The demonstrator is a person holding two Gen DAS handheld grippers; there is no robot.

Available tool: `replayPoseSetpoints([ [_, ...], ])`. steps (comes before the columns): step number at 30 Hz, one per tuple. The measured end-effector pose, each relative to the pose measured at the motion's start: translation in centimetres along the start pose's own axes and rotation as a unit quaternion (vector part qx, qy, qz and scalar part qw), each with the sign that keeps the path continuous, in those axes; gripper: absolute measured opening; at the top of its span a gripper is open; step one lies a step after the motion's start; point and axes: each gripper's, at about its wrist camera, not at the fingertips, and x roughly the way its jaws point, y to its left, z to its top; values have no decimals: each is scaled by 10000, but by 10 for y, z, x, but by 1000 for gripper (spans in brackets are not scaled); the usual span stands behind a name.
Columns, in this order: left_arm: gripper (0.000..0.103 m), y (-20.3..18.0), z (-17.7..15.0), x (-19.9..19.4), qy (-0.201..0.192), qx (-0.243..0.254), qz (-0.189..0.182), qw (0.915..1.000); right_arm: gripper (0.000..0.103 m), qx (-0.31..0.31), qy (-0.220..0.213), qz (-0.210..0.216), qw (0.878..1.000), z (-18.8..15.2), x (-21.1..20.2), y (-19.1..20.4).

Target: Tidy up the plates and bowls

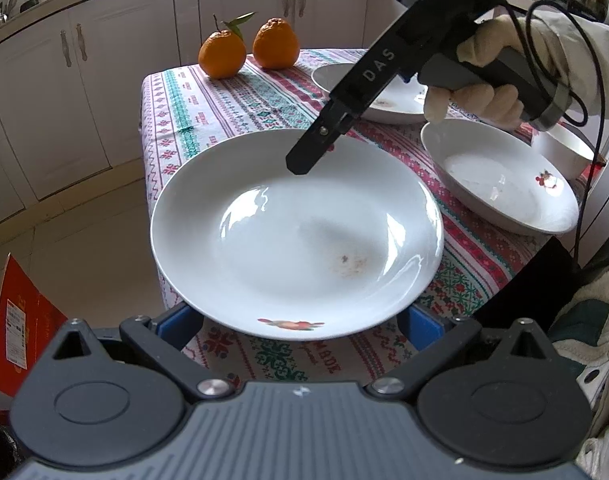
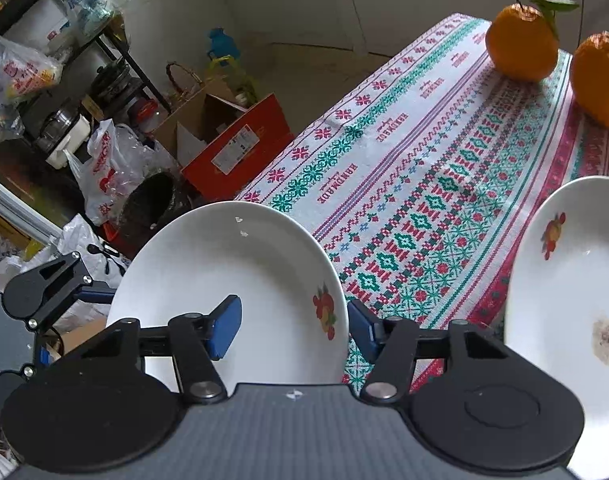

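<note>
Right, R gripper (image 2: 294,330) is straddling plate (image 2: 224,280) rim, jaws wide; L gripper (image 1: 300,322) also wide; glazed, slippery, breakable – pinching rim's prob safest

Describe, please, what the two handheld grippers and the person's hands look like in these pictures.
Both grippers are matte black with ribbed grey bodies, silver pivot screws and blue finger pads. The right gripper, seen from the left wrist camera, bears white letters "DAS" on its black arm, with a grey handle and a thin black cable looping behind. The hand holding it wears a cream fabric glove and a pale sleeve.
</note>
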Motion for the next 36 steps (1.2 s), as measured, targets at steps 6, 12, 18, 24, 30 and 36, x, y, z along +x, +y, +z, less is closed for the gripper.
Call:
replayPoseSetpoints([
  [6, 102, 0, 2, 3, 41, 39, 22, 10000, 64, 97, 43, 240, 9997, 3, 4, -4],
  [12, 102, 0, 3, 5, 90, 73, 27, 9999, 64, 142, 33, 275, 9995, 4, 5, -6],
  [18, 102, 2, 8, 9, 121, 116, 21, 9999, 64, 94, 11, 171, 9998, 5, 4, -7],
  [24, 102, 8, 18, 17, 94, 163, 6, 9998, 64, 192, -86, 77, 9997, 10, 3, -16],
  [30, 102, 16, 30, 26, 69, 176, -53, 9998, 64, 282, -231, 6, 9993, 19, 2, -27],
  [36, 102, 24, 41, 35, 127, 170, -71, 9998, 64, 342, -385, -58, 9987, 29, -1, -39],
])
